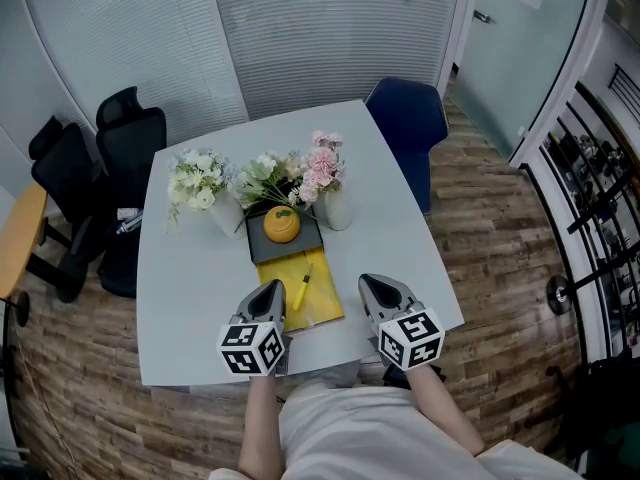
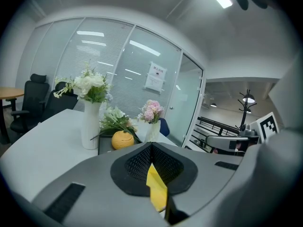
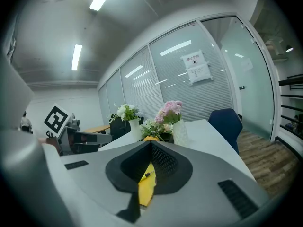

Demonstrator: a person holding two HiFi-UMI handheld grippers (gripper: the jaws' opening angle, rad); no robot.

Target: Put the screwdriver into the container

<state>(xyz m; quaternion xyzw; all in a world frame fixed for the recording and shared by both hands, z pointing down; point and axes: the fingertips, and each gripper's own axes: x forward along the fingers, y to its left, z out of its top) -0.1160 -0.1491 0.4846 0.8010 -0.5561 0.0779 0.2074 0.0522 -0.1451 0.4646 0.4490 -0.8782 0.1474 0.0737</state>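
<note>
Mid-frame, the screwdriver (image 1: pixel 303 290) lies on a yellow mat (image 1: pixel 325 306). Just above, the grey container (image 1: pixel 300 247) holds an orange ornament (image 1: pixel 282 224) (flower vases (image 1: pixel 336 209) crowd it). The left gripper (image 1: pixel 271 287) and right gripper (image 1: pixel 376 284) sit closed, empty.

Grey claws (image 1: pixel 275 286) (image 1: pixel 367 281), marker cubes (image 1: pixel 252 348) (image 1: pixel 411 339), white top (image 1: pixel 340 423)

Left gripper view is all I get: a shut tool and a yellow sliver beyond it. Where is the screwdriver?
Observer: The small yellow-handled screwdriver lies on the flat yellow mat, between the left tool and the right tool, held by neither.
Operator: Which way does it point?
Observer: Its shaft points at the dark grey square tray beyond the mat.
Operator: And the right tool?
Observer: Shut and empty.
</note>
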